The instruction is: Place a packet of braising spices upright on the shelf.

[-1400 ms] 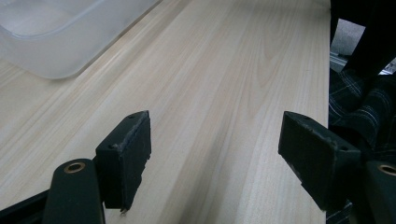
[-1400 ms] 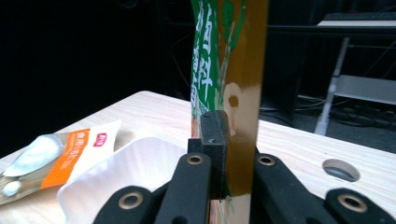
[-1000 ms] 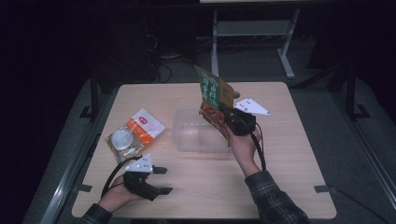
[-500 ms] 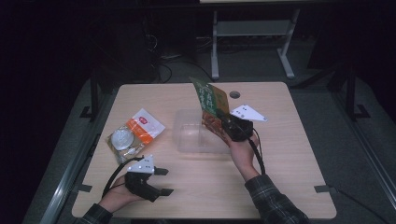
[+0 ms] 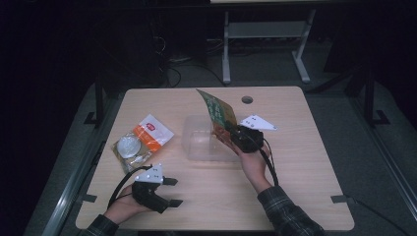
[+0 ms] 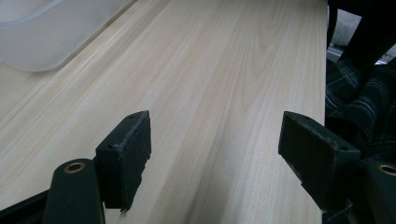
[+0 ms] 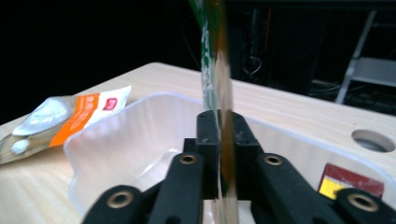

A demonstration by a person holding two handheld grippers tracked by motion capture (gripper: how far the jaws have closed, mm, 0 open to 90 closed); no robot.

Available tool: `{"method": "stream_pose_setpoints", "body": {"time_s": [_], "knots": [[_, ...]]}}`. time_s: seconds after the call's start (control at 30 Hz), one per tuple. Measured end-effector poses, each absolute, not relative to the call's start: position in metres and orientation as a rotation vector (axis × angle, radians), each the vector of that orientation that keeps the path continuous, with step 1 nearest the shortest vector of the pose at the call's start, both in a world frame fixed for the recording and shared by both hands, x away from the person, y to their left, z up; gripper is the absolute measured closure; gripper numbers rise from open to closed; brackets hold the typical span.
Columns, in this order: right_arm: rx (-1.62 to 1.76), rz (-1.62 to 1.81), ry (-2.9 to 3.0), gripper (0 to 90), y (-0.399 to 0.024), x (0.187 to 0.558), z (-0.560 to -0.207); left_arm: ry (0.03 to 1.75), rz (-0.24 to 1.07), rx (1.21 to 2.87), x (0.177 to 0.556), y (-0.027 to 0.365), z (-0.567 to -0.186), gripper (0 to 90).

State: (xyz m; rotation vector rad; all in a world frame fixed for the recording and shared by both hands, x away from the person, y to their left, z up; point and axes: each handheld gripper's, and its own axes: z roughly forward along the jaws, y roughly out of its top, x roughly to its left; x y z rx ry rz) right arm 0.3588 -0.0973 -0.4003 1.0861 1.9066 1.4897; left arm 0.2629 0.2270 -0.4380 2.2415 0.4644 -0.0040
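Green pouch [image 5: 218, 111] is hanging upright over the clear tub [image 5: 196, 147] at mid-table, pinched by its lower edge in the right gripper [image 5: 230, 133]. In the right gripper view the jaws are clamping the thin pouch [image 7: 215, 70] between them, and they have just been easing apart a little with the film still between the pads. Judging from this, the step in hand is lowering the pouch into the tub [image 7: 140, 135]; the next move calls for bringing it down inside the walls and letting go without the tall, floppy top catching the rim.

Pouch film is looking glossy and thin, printed green and orange. Tub is looking like frosted plastic, rectangular with rounded corners. To its left an orange-and-white packet [image 5: 142, 140] is lying flat on the pale wood-grain table [image 5: 305, 162].

Left gripper [image 5: 167, 191] is resting near the table's near-left corner, its jaws standing wide apart over bare wood [image 6: 215, 93] with nothing between them.
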Motion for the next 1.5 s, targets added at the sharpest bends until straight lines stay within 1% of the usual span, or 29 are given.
{"method": "stream_pose_setpoints", "body": {"time_s": [0.17,0.33,0.5,0.73,0.87,0.97,1.17,1.3,1.4,1.5], "knots": [[1.093,1.469,1.965,79.8,-0.103,0.356,-0.398,0.462,-0.002,2.245,0.263,0.227,-0.438,25.1],[1.072,1.437,2.026,74.3,-0.108,0.352,-0.394,0.463,0.001,2.252,0.264,0.227,-0.439,25.1],[1.043,1.410,2.072,71.4,-0.115,0.346,-0.392,0.458,0.004,2.254,0.264,0.227,-0.439,25.1],[1.027,1.384,2.131,55.8,-0.127,0.338,-0.385,0.470,0.020,2.254,0.265,0.228,-0.438,25.0],[1.000,1.369,2.160,46.9,-0.135,0.331,-0.381,0.500,0.053,2.251,0.267,0.233,-0.435,25.0],[0.964,1.354,2.184,43.3,-0.140,0.324,-0.379,0.533,0.091,2.255,0.270,0.239,-0.433,25.0],[0.899,1.369,2.239,39.4,-0.148,0.309,-0.380,0.614,0.140,2.214,0.275,0.250,-0.426,25.0],[0.843,1.379,2.293,38.5,-0.152,0.301,-0.382,0.642,0.182,2.227,0.280,0.259,-0.422,24.8],[0.806,1.375,2.338,37.8,-0.154,0.296,-0.385,0.678,0.247,2.238,0.290,0.271,-0.414,23.2],[0.788,1.371,2.377,37.1,-0.155,0.291,-0.390,0.737,0.320,2.214,0.301,0.284,-0.408,22.6]]}}
